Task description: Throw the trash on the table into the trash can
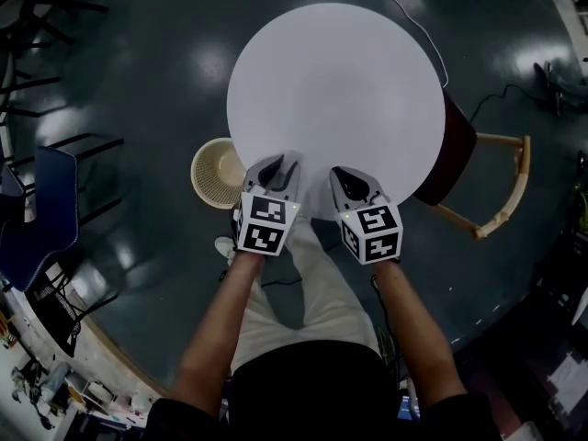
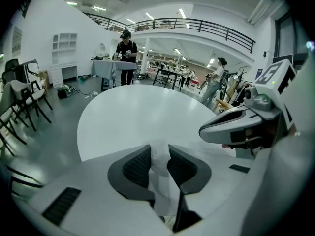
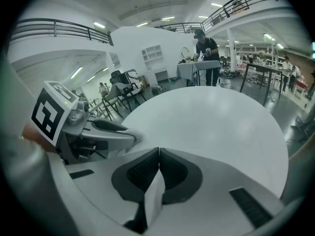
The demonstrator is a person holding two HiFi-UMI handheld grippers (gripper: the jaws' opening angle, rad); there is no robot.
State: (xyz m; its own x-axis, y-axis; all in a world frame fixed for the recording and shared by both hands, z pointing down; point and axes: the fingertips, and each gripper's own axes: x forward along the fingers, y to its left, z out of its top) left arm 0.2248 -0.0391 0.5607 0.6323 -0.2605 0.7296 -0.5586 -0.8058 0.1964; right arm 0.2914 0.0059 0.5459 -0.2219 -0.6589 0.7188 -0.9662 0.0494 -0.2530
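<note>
**Tissue pinched at the near edge of the table**

Chairs line the far left of the dark floor, a blue one (image 1: 41, 209) nearest among black-framed ones. Next comes the trash can (image 1: 218, 173), a pale ribbed basket standing on the floor just beside the round white table (image 1: 340, 90), its right side slipping under the tabletop's rim. The can's mouth faces up, and what lies inside is too small to tell.

Just right of the can, the left gripper (image 1: 276, 168) points down at the table's near edge. Its dark pads are closed against both sides of a crumpled white tissue (image 2: 160, 163), which sits between them over the tabletop.

The right gripper (image 1: 354, 184) is close beside it, also at the near edge, with its jaws pressed fully together and nothing between them. Pale trousers (image 1: 312, 283) show below both grippers.

Between the tissue and the can stands only the table's rim. To the right, a chair (image 1: 487, 191) with a dark red seat and wooden arms is pushed against the table, and a thin cable (image 1: 413, 21) curls across the floor behind it.
</note>
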